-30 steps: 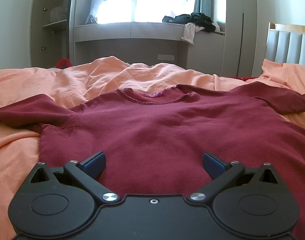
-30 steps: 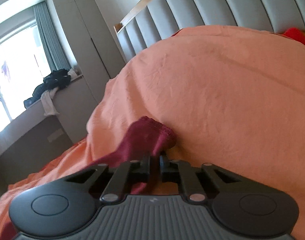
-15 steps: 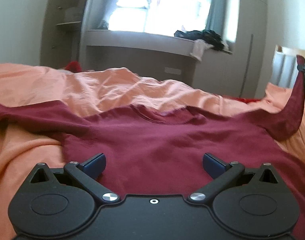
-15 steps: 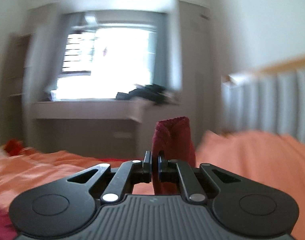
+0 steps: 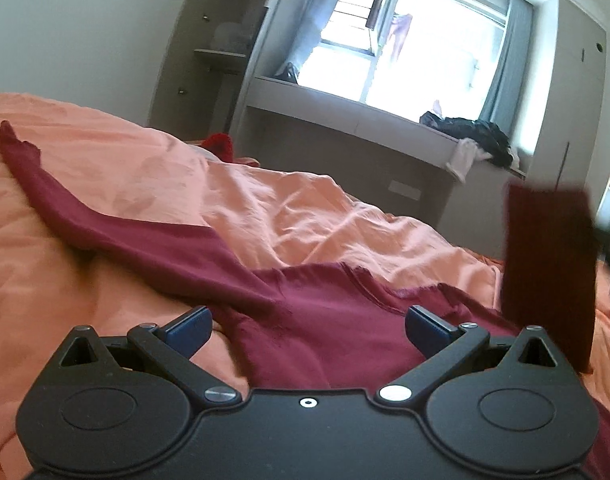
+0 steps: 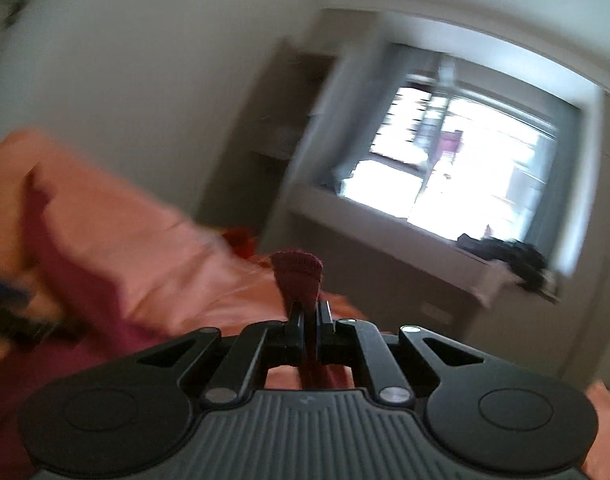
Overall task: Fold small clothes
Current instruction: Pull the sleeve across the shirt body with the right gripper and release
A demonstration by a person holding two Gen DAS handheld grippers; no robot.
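A dark red long-sleeved top (image 5: 325, 332) lies flat on the orange duvet (image 5: 105, 184). Its left sleeve (image 5: 65, 208) stretches away to the far left. My left gripper (image 5: 307, 326) is open and empty, low over the top's left shoulder. My right gripper (image 6: 309, 312) is shut on the cuff of the right sleeve (image 6: 299, 276). That sleeve (image 5: 549, 272) hangs lifted in the air at the right of the left wrist view. The right wrist view is blurred.
A window ledge (image 5: 385, 120) with a pile of dark clothes (image 5: 473, 136) runs behind the bed. A shelf unit (image 5: 221, 56) stands at the left of it. A red item (image 5: 219, 144) lies past the duvet's far edge.
My right gripper has lifted the right sleeve off the bed and swung it leftward over the top. My left gripper has shifted towards the top's left shoulder and stayed open.
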